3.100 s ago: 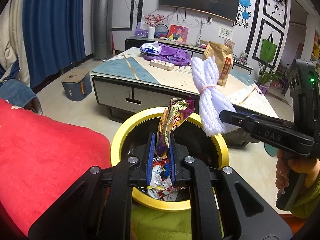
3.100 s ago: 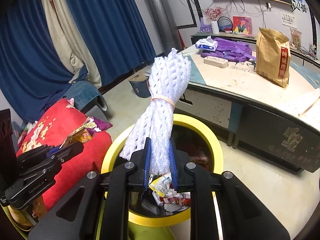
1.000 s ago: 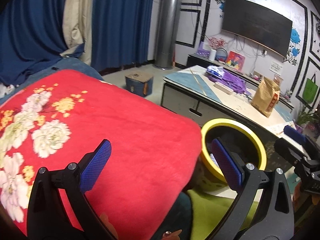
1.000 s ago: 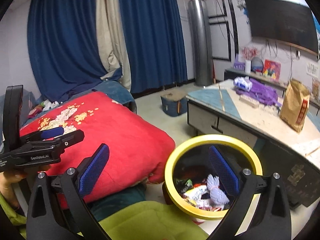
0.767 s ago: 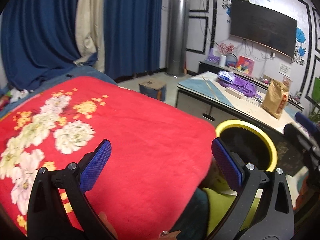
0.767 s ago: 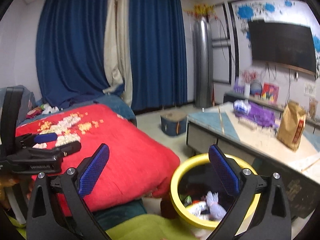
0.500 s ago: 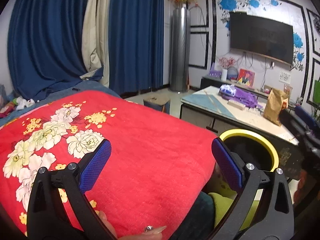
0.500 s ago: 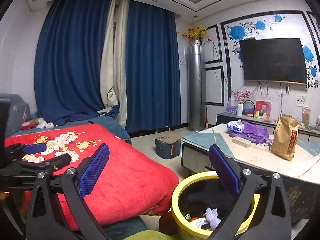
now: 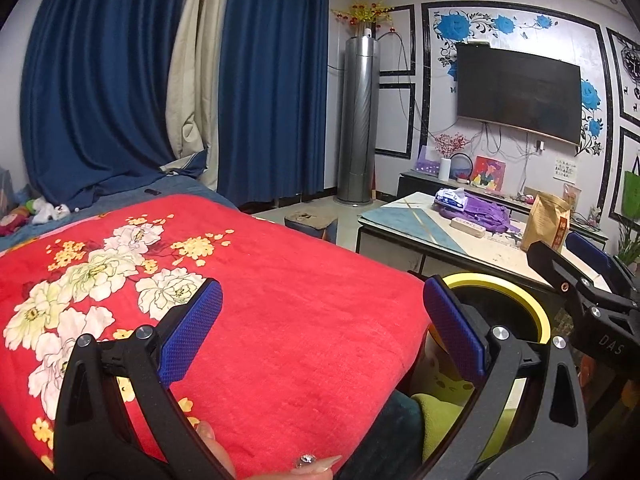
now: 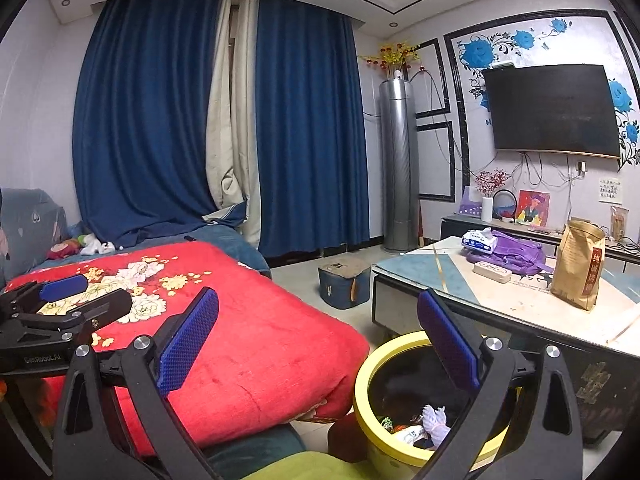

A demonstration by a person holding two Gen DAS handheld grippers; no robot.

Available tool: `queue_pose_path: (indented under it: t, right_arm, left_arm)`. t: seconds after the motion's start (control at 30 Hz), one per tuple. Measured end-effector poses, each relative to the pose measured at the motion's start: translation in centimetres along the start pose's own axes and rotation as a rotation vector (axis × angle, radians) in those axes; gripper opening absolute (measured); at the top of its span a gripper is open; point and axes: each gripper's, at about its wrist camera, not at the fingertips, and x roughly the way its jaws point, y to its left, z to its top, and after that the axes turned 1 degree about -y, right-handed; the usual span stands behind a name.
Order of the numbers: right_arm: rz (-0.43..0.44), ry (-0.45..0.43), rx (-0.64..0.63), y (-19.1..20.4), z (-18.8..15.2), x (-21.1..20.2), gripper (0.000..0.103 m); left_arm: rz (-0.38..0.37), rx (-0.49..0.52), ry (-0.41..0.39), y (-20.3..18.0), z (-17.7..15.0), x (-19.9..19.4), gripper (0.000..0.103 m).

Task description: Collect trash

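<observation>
A yellow-rimmed trash bin (image 10: 372,376) stands on the floor beside the red blanket; it also shows in the left wrist view (image 9: 500,280). Inside it lie a white foam net (image 10: 434,420) and snack wrappers (image 10: 408,434). My left gripper (image 9: 320,332) is open and empty above the red floral blanket (image 9: 260,300). My right gripper (image 10: 316,340) is open and empty, raised above the bin and the blanket's edge. Each gripper shows in the other's view: the left at the left edge (image 10: 60,304), the right at the right edge (image 9: 580,276).
A low table (image 10: 520,300) to the right carries a brown paper bag (image 10: 578,264), a purple bag (image 10: 516,256) and a tissue pack (image 10: 478,240). A small blue stool (image 10: 344,284) stands on the floor. Blue curtains, a tall silver air conditioner and a wall TV stand behind.
Both grippers dropped the wrapper and foam net into the bin, opened, then rose and tilted up and left, away from the bin, over the red blanket.
</observation>
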Motion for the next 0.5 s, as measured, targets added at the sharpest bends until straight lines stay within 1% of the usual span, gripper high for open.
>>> queue_pose_path:
  t: [0.5]
  right_arm:
    - [-0.003, 0.017, 0.008, 0.03, -0.14, 0.31, 0.097]
  left_arm:
    - [0.002, -0.009, -0.005, 0.33, 0.09, -0.09, 0.092]
